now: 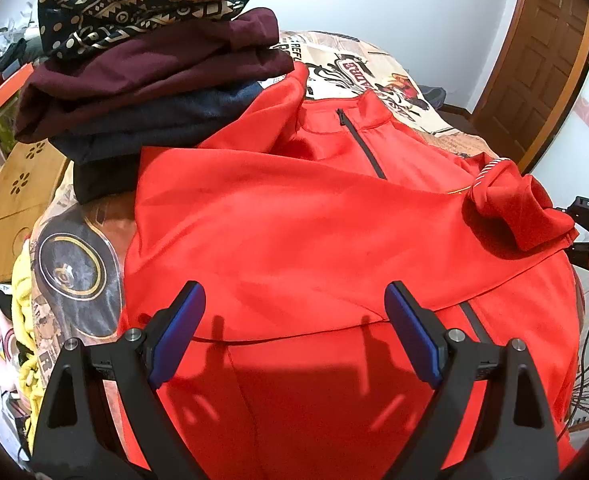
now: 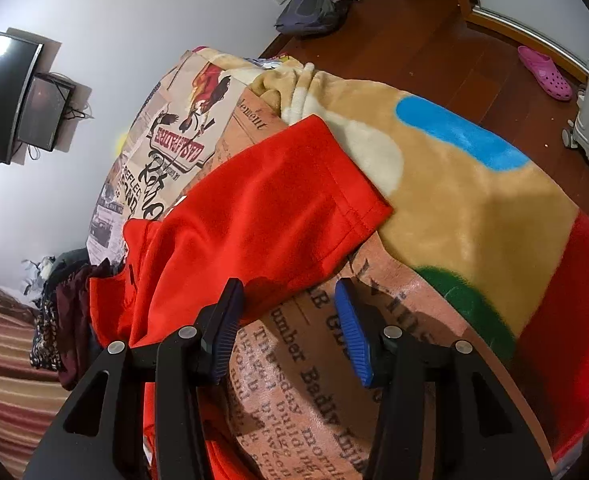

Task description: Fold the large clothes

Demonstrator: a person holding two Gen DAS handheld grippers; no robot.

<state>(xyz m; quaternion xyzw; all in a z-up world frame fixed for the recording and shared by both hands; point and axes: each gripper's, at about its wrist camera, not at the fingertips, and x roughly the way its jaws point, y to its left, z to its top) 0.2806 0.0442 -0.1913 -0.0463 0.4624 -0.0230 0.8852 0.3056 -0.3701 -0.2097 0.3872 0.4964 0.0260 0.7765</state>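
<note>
The left tool hangs with its blue-padded fingers spread wide and nothing between them, poised just above the lower body of the red jacket. The right tool is also parted, its fingers empty, over the newspaper-print bedspread; the near edge of the jacket's red sleeve lies just beyond its left finger at 11 o'clock, and whether the two touch I cannot tell.

In the left wrist view the jacket lies spread front-up across the bed, filling the middle of the picture, its collar and short dark zipper at 12 o'clock. One sleeve is bunched into a loose lump at 2 o'clock, near the black body of the right tool at the frame's edge. At 10 o'clock a stack of folded clothes sits on the bed, touching the jacket's shoulder: dark blue below, maroon in the middle, a black-and-gold patterned piece on top. A wooden board lies at 9 o'clock beside the bed.

In the right wrist view a tan fleece blanket with blue, green and red patches lies at 2 o'clock, partly under the sleeve's cuff. Farther off, a grey backpack rests on the wooden floor at 12 o'clock and a pink clog at 1 o'clock.
</note>
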